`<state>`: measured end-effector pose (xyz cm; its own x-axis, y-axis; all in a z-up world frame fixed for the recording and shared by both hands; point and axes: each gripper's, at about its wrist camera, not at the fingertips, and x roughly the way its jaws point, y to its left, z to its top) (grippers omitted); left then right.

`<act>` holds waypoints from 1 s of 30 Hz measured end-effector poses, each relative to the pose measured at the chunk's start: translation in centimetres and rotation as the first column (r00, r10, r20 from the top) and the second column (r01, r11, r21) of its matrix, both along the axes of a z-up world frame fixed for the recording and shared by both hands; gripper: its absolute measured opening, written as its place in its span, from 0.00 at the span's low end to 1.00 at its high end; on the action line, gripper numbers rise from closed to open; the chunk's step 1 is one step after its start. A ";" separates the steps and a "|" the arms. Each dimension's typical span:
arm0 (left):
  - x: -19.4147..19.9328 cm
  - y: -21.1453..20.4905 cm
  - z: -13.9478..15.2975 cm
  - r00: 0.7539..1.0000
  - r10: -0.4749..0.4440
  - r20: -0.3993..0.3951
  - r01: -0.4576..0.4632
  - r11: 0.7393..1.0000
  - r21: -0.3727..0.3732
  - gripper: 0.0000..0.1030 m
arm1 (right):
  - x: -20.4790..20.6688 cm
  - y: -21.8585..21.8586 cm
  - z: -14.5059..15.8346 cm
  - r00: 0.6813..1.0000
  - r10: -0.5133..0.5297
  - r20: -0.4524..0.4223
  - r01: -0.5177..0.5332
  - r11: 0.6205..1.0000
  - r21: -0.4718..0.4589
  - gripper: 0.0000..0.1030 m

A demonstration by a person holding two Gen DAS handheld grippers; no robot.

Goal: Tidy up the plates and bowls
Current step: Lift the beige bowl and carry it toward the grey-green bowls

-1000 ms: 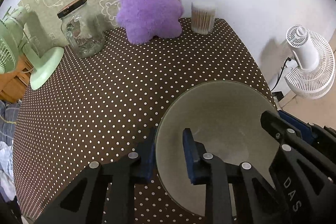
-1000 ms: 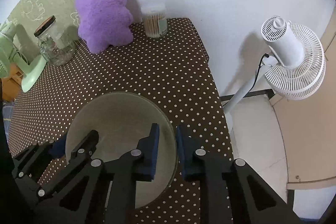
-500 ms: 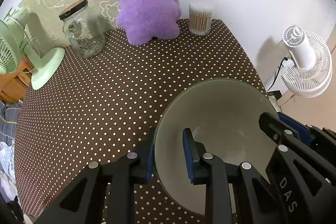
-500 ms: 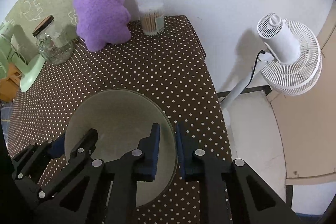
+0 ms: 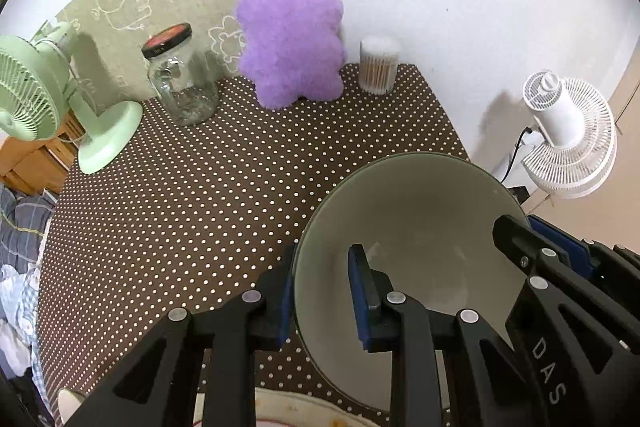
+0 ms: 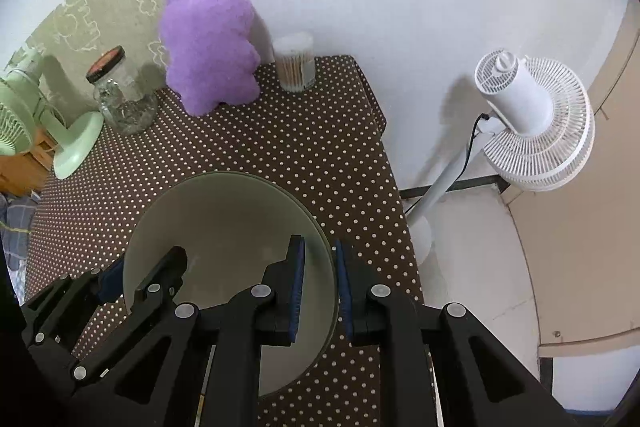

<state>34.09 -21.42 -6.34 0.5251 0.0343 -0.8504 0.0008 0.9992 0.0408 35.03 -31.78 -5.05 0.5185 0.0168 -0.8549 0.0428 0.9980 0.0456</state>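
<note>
A large pale grey-green bowl is held above the polka-dot table by both grippers. My left gripper is shut on the bowl's left rim, one finger inside and one outside. My right gripper is shut on the bowl's right rim in the same way. The right gripper also shows at the right of the left wrist view. The rim of a white plate shows at the bottom edge, below the bowl.
At the table's back stand a purple plush bear, a glass jar, a cotton-swab tub and a green desk fan. A white floor fan stands right of the table's right edge.
Both grippers have lifted the bowl upward and back toward me; the table and objects look farther away, and a plate rim has come into view below.
</note>
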 end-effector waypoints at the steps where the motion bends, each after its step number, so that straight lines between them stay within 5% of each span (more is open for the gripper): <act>1: -0.2 0.1 0.3 1.000 0.001 0.004 -0.001 1.000 0.000 0.22 | -0.2 0.0 0.3 1.000 0.000 0.003 0.000 1.000 0.000 0.19; 30: -9.3 8.7 4.9 0.998 0.011 0.057 -0.009 0.999 -0.042 0.22 | -10.3 8.3 6.0 0.998 0.016 0.063 -0.014 1.000 -0.022 0.19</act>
<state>24.79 -12.68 -1.48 0.5730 0.0047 -0.8195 -0.0103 0.9999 -0.0015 24.72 -23.44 0.95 0.5714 0.0069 -0.8207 0.0257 0.9993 0.0263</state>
